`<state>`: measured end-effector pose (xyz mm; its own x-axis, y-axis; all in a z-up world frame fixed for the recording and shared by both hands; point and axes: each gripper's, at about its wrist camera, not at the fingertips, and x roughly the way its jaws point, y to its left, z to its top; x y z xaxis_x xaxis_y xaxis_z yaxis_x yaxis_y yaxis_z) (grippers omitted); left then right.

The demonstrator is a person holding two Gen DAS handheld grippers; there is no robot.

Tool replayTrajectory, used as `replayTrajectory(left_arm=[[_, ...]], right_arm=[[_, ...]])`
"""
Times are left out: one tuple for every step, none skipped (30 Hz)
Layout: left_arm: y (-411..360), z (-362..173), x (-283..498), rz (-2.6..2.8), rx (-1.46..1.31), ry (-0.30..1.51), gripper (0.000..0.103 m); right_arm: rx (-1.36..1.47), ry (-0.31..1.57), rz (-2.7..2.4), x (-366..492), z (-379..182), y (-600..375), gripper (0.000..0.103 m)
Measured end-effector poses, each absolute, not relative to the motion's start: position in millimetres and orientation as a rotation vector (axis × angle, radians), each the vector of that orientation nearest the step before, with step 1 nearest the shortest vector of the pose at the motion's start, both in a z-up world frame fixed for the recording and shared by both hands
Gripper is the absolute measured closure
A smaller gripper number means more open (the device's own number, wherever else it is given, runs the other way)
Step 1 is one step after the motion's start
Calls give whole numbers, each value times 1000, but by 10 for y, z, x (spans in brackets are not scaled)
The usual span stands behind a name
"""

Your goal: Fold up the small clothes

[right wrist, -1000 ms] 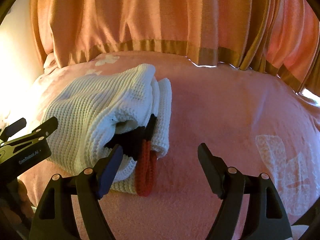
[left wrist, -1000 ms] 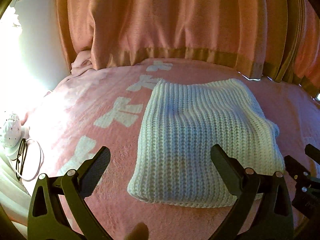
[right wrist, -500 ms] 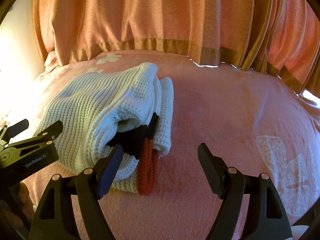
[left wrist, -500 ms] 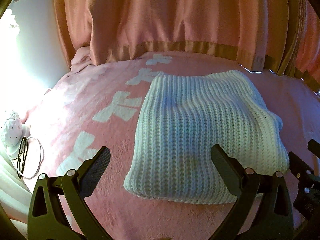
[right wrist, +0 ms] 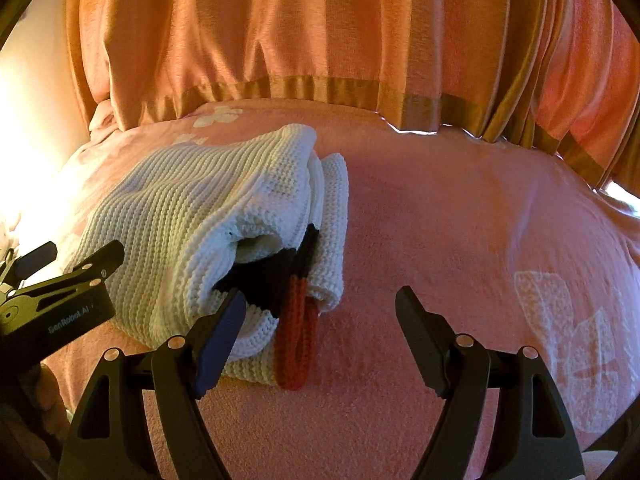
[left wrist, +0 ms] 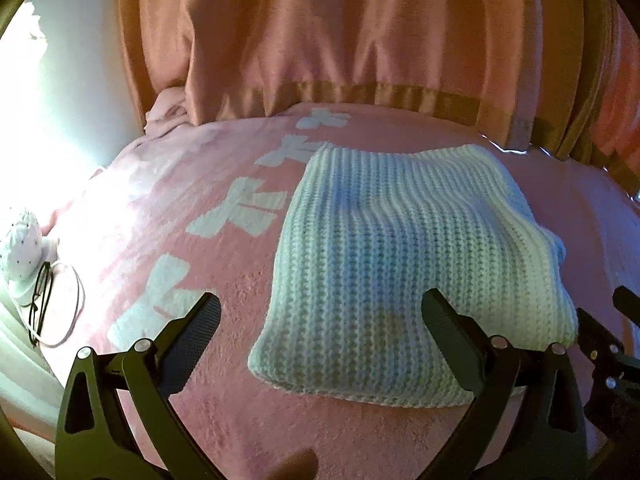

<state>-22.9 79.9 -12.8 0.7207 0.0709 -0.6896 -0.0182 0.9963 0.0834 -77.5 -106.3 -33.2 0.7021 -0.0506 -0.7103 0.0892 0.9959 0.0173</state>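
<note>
Two grippers, both spread wide w/ nothing between the fingers. My left gripper (left wrist: 320, 312) hangs over the near-left part of the sweater (left wrist: 408, 256); one finger (left wrist: 192, 332) is over bare blanket left of the sweater, the other (left wrist: 452, 328) over its near-right area. Can't tell if either touches the fabric. My right gripper (right wrist: 320, 312) sits at the sweater's (right wrist: 192, 220) open right end, left finger (right wrist: 218, 340) just in front of the folded layers, right finger (right wrist: 424, 336) over bare blanket well right of it.

The sweater is a chunky white rib knit, folded into a thick, roughly rectangular pad w/ soft rounded corners, lying flat on the pink blanket (left wrist: 224, 412). At its right end the layers gape: stacked white edges, a black knit section (right wrist: 268, 276), and a red knit loop (right wrist: 296, 344) hanging out onto the blanket below it. The blanket is fleecy pink w/ white bow-like prints (left wrist: 244, 212) running left of the sweater.

Beyond the sweater's far edge, pleated orange-pink curtains (left wrist: 360, 40) w/ a tan band come down to the blanket. Far left of the sweater: a white dotted object (left wrist: 20, 240), glasses (left wrist: 40, 304), a thin cord. Open blanket on the sweater's left, right and near sides.
</note>
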Motion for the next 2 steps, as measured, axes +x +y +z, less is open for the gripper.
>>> replayTrajectory(left_arm=[[806,-130,-217,50,69,768,5],[808,-130,-216,51,68,769,5]], right_arm=[[52,790,-77,-771,-335,-1067,28],[53,790,-76,-774,-334,-1072,28]])
